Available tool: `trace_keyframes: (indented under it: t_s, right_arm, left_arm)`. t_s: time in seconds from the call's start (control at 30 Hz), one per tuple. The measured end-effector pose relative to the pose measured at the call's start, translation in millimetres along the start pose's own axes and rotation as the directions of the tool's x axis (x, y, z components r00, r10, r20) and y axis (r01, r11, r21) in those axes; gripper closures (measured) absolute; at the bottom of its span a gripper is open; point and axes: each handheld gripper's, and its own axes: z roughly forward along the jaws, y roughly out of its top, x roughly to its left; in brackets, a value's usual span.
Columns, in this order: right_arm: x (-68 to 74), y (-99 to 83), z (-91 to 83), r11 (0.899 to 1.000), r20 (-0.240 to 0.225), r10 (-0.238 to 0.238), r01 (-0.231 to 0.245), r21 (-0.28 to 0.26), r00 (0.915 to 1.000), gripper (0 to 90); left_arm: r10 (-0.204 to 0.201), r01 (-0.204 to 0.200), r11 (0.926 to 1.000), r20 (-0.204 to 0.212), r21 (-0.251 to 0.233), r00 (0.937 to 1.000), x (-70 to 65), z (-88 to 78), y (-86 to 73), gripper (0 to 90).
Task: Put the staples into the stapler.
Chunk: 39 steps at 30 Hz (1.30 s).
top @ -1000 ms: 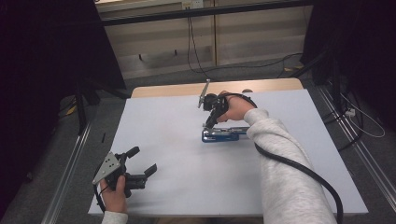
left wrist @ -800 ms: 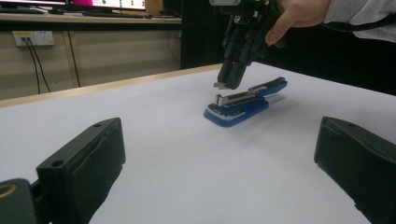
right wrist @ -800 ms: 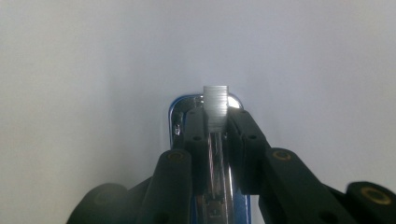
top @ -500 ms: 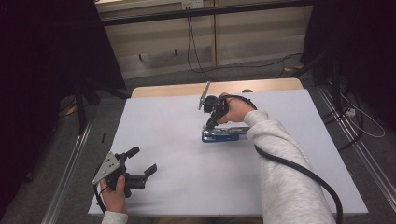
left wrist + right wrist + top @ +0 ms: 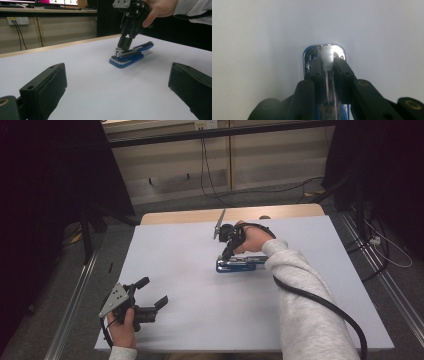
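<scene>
A blue stapler (image 5: pixel 241 265) with a silver metal top lies flat near the middle of the white table (image 5: pixel 200 310). My right gripper (image 5: pixel 226 256) points down onto its left end, shut on the stapler's metal front part. The right gripper view has both black jaws pinching the silver magazine (image 5: pixel 327 58) over the blue base. In the left gripper view the stapler (image 5: pixel 130 56) sits ahead with the right gripper (image 5: pixel 124 45) on it. My left gripper (image 5: pixel 152 292) rests at the table's near left corner, open, with nothing between its jaws.
A thick black cable (image 5: pixel 320 305) trails from the right gripper along the person's grey sleeve (image 5: pixel 305 290). The table's wooden back edge (image 5: pixel 185 216) shows behind the white sheet. Metal rails (image 5: pixel 75 305) run along both sides, and loose cables (image 5: pixel 385 245) lie on the floor.
</scene>
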Motion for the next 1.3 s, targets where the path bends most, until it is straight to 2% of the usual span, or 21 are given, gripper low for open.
trace_keyframes:
  t_s: [0.53,0.6,1.1,1.3]
  right_arm:
    - [1.1,-0.4,2.0,1.000,0.005,-0.006,0.006,0.010,1.0000,78.5]
    - [1.0,-0.3,1.7,1.000,0.005,-0.008,0.008,0.004,1.0000,78.5]
    - [1.0,0.5,3.2,1.000,-0.003,-0.008,0.008,0.013,1.0000,78.1]
    - [1.4,0.0,3.9,1.000,0.006,0.001,-0.001,-0.005,1.0000,72.2]
  left_arm:
    - [-0.002,0.002,1.0000,-0.007,0.000,1.0000,-0.5,-0.1,0.0,1.9]
    - [0.013,-0.013,0.9999,-0.002,0.003,0.9999,0.7,-0.1,0.3,1.9]
    - [0.005,-0.005,1.0000,0.000,0.005,1.0000,0.4,0.3,-0.1,1.9]
    - [0.003,-0.003,1.0000,0.011,0.003,0.9999,0.0,1.0,-0.1,1.9]
